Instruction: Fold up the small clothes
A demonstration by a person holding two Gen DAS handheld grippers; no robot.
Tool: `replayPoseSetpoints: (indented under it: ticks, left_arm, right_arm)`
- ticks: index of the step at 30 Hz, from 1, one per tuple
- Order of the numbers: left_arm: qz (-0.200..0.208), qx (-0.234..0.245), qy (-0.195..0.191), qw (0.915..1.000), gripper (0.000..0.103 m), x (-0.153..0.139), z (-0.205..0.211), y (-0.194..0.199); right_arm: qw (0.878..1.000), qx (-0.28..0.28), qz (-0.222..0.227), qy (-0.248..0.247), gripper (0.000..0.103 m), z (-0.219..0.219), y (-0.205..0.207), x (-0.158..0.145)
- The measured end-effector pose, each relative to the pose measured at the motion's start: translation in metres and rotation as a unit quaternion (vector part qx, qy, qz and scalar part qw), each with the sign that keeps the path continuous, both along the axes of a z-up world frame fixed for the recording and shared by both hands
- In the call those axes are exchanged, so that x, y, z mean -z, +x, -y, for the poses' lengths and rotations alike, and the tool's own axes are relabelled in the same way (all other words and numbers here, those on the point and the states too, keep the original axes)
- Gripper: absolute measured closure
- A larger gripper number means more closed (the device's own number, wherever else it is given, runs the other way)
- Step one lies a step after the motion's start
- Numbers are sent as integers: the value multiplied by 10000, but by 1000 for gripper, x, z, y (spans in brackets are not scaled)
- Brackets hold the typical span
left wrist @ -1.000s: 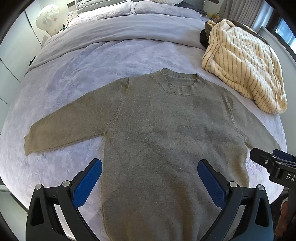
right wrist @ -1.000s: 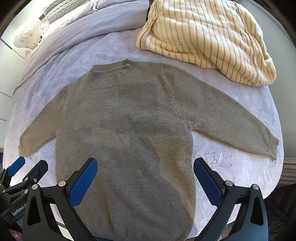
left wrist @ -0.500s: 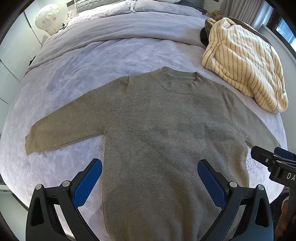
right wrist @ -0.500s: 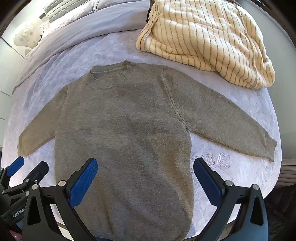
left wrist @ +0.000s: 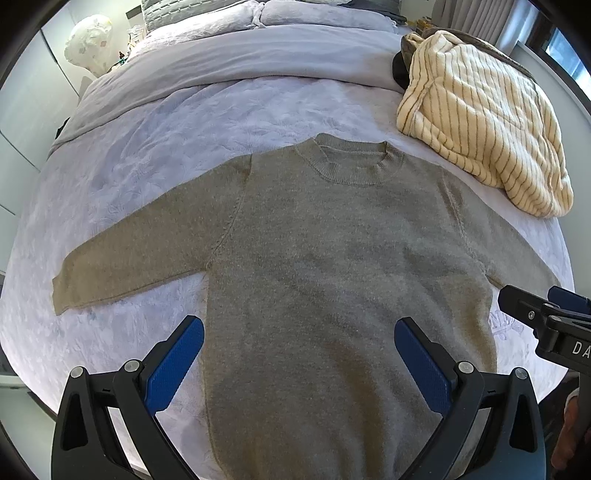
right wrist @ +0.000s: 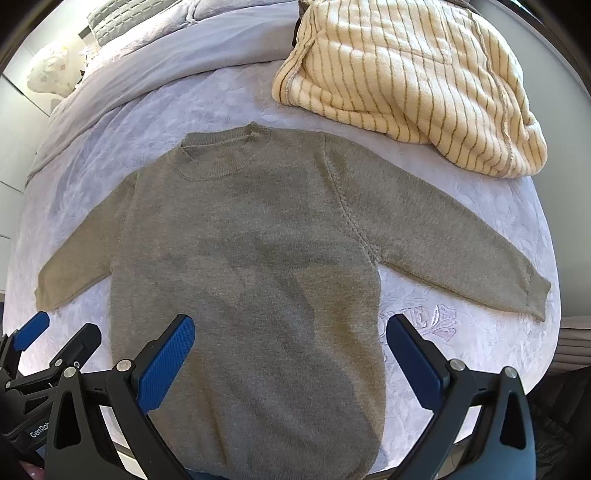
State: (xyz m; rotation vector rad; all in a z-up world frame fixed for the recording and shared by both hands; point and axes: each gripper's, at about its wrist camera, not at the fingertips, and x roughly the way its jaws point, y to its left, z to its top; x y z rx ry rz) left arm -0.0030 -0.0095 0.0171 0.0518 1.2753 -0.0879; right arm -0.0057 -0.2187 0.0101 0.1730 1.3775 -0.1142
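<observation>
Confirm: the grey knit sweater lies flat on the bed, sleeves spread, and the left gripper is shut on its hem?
Not quite. The left gripper is open, gripping nothing, as the left wrist view shows. The grey knit sweater does lie flat on the bed, sleeves spread.

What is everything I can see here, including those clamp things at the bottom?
Sweater: one, grey-green, spread flat on the bed, both sleeves out, neck away from the cameras.
Striped blanket: one, cream with tan stripes, bunched beyond the sweater's right shoulder.
Bed cover: one, pale lilac, under everything.
Pillows: at least two, pale grey, at the head of the bed.
White rounded object: one, beside the bed's far left corner; what it is cannot be told.
Left gripper: one, black with blue pads, open, above the sweater's lower part.
Right gripper: one, same colours, open, above the sweater's lower part.
</observation>
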Motion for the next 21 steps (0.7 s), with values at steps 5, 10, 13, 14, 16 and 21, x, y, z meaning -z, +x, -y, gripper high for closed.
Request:
replayPoseSetpoints:
  ticks: [5, 10, 13, 14, 16, 21]
  left_arm:
    - [4, -17, -10, 10000, 0, 1, 0, -1]
    - [-4, -5, -13, 10000, 0, 1, -1, 0]
    - [-46, -23, -29, 10000, 0, 2, -2, 0]
    - [-69, -28, -41, 10000, 0, 3, -3, -1]
    - [-94, -46, -42, 9999, 0, 4, -5, -1]
    - [-128, -90, -55, 9999, 0, 10, -9, 4]
  right_arm:
    - [10000, -1, 5, -7, 0, -1, 0, -1]
    - [10000, -16, -10, -37, 0, -1, 0, -1]
    - [10000, 4, -47, -36, 0, -1, 0, 1]
    - [10000, 14, -64, -36, 0, 0, 0, 1]
    - [10000, 22, -90, -31, 0, 0, 0, 4]
    - [9999, -15, -106, -32, 0, -2, -2, 12]
